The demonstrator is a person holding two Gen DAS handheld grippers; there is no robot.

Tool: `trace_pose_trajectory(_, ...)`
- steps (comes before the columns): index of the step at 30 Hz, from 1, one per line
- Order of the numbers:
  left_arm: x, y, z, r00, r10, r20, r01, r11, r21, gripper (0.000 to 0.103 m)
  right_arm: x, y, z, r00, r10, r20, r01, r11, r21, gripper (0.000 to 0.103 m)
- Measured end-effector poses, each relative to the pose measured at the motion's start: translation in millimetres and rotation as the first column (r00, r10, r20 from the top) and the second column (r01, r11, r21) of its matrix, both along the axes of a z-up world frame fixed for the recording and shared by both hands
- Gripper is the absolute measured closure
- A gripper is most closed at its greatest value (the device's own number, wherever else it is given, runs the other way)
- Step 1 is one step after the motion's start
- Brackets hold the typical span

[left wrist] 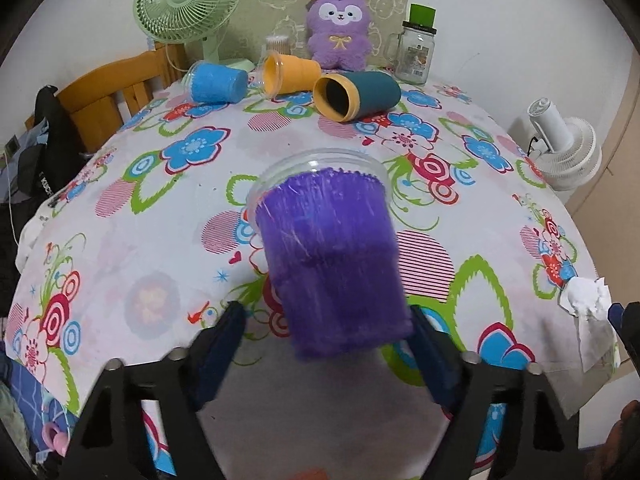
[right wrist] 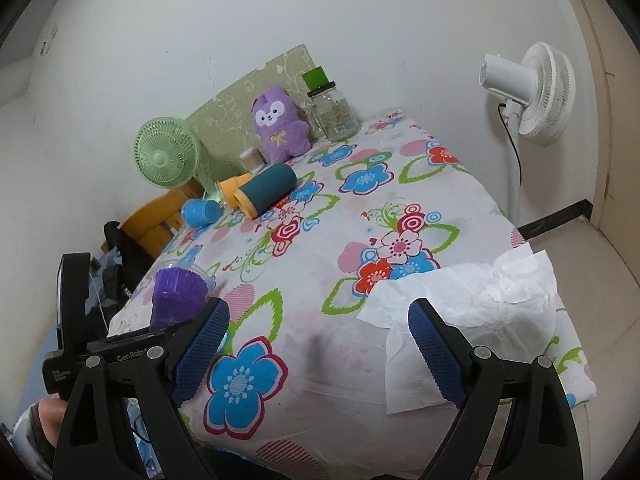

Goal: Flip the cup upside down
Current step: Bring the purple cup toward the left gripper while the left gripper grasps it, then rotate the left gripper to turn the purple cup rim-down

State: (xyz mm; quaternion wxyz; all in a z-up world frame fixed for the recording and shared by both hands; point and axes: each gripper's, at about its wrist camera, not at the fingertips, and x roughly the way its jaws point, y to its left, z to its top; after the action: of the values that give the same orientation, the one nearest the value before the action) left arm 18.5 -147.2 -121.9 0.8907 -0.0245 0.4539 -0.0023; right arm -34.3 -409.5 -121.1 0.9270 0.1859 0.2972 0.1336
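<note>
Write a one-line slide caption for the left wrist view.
Left claw holding a purple cup tilted above the floral tablecloth, mouth pointing away, three cups lying on their sides beyond.

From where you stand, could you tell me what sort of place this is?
Most likely a room in a home: a table under a floral tablecloth, a purple plush toy against the wall, and a white standing fan on the tiled floor.

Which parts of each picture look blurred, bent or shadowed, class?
Left wrist view: the purple cup is smeared with motion blur, while the teal cup behind stays sharp; the table bulges from lens distortion. Right wrist view: mostly sharp, with a soft grey shadow on the cloth beside the tissue.
</note>
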Motion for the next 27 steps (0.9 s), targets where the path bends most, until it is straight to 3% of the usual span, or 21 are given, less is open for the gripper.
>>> trace_pose_trajectory(2,0.1,1.7,1.3,1.000,0.000,-0.001,0.000,1.000,0.006,0.039,1.3,0.9,-0.9,1.000,0.003,-0.003,-0.003,1.000,0.001,0.010)
trace_pose_trajectory(5,-1.4,5.1,6.1,1.000,-0.001,0.003,0.000,1.000,0.005,0.044,3.2,4.2,-1.4,1.000,0.012,-0.004,-0.012,1.000,-0.001,0.010)
trace_pose_trajectory(27,-16.5,29.7,61.8,0.992,0.015,0.129,-0.012,1.000,-0.021,0.047,7.5,36.0,5.0,0.995,0.095,0.012,-0.095,0.995,-0.044,0.010)
